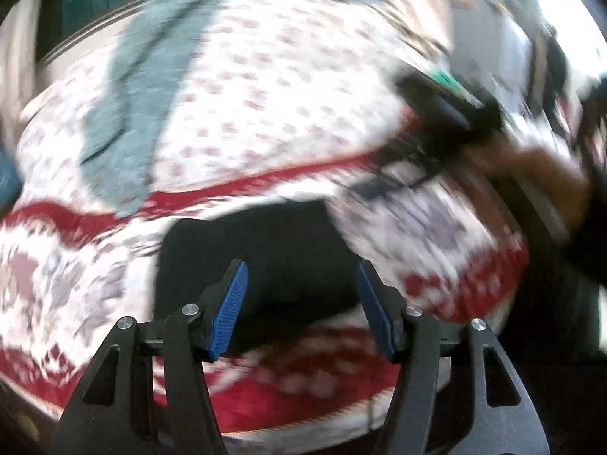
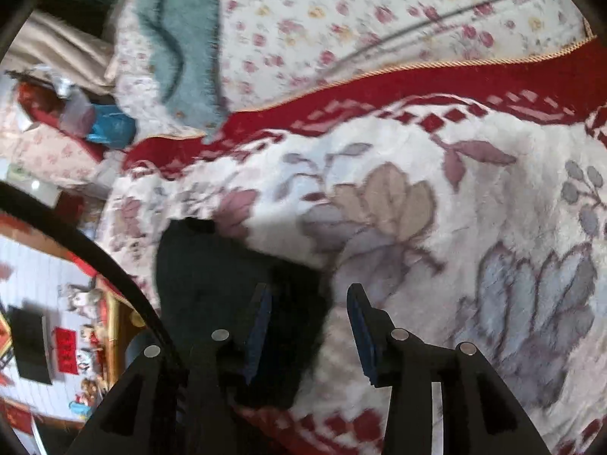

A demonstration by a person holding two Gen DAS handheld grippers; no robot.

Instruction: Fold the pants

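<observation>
The black pants (image 1: pixel 265 258) lie as a dark bundle on the flowered blanket. My left gripper (image 1: pixel 302 269) hangs just above and in front of them, jaws wide apart with nothing pinched. In the right wrist view the pants (image 2: pixel 212 276) lie low and left. My right gripper (image 2: pixel 309 292) stands open over their right edge; its left finger is over the dark cloth, its right finger over the blanket. The pads do not press on the fabric. The left wrist view, which is blurred, also shows the right gripper (image 1: pixel 447 113) at upper right, held by a hand (image 1: pixel 531 174).
A white and red plush blanket (image 2: pixel 398 197) covers the bed, over a rose-print sheet (image 2: pixel 341 19). A grey-green cloth (image 2: pixel 182 38) lies at the far left of the bed. A blue item (image 2: pixel 114 129) and other clutter sit beyond the bed's left edge.
</observation>
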